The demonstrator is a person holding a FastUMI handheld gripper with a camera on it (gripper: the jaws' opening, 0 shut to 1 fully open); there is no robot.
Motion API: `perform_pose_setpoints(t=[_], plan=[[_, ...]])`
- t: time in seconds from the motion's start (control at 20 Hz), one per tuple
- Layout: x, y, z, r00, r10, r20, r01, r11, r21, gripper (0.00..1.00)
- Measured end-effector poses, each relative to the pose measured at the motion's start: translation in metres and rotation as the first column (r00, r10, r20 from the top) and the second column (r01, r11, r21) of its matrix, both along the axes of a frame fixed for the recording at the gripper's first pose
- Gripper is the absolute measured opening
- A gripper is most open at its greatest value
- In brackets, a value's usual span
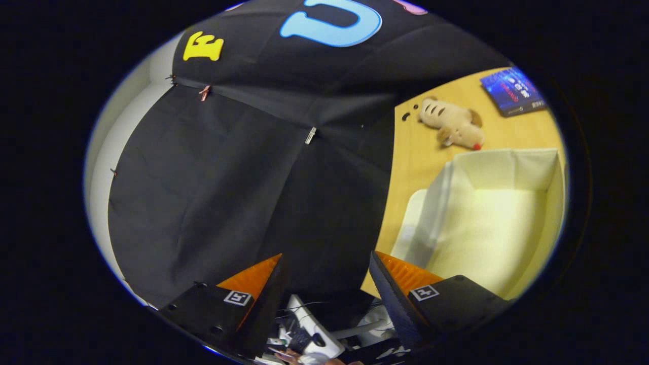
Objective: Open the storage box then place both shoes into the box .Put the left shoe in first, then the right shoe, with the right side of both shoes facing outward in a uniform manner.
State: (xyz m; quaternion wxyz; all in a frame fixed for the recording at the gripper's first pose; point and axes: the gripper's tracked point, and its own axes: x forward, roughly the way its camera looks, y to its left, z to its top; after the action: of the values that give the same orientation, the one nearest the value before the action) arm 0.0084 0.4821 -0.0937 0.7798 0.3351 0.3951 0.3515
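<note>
beyond the right finger, the storage box (487, 218) is sitting open and empty on the desk (421, 152); fingers (327, 276) are hanging apart, holding nothing, so fetching the left shoe likely comes next

The box (487, 223), pale cream with soft fabric-like walls, sits open and empty on the wooden tabletop (421, 152), just beyond the right finger of the tool (324, 263), whose fingers stand apart, holding nothing.
</note>
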Motion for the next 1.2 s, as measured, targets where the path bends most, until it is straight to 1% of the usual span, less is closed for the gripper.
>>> perform_pose_setpoints(t=[0.15,0.25,0.35,0.5,0.65,0.9,1.05,1.1,1.2], plan=[[0.003,-0.067,0.001,0.990,-0.073,0.124,0.088,0.989,-0.119,0.97],[0.006,-0.111,-0.002,0.972,-0.119,0.205,0.160,0.966,-0.201,0.98],[0.004,-0.155,-0.007,0.953,-0.161,0.258,0.231,0.935,-0.270,0.98],[-0.001,-0.216,-0.033,0.931,-0.197,0.306,0.310,0.871,-0.383,0.98],[-0.008,-0.269,-0.062,0.917,-0.209,0.338,0.367,0.775,-0.515,0.98],[-0.023,-0.354,-0.114,0.912,-0.257,0.319,0.408,0.639,-0.652,0.99],[-0.026,-0.395,-0.140,0.925,-0.236,0.297,0.379,0.587,-0.715,0.99],[-0.025,-0.405,-0.151,0.932,-0.220,0.287,0.362,0.574,-0.735,0.99],[-0.020,-0.420,-0.175,0.948,-0.189,0.257,0.319,0.559,-0.766,0.99]])
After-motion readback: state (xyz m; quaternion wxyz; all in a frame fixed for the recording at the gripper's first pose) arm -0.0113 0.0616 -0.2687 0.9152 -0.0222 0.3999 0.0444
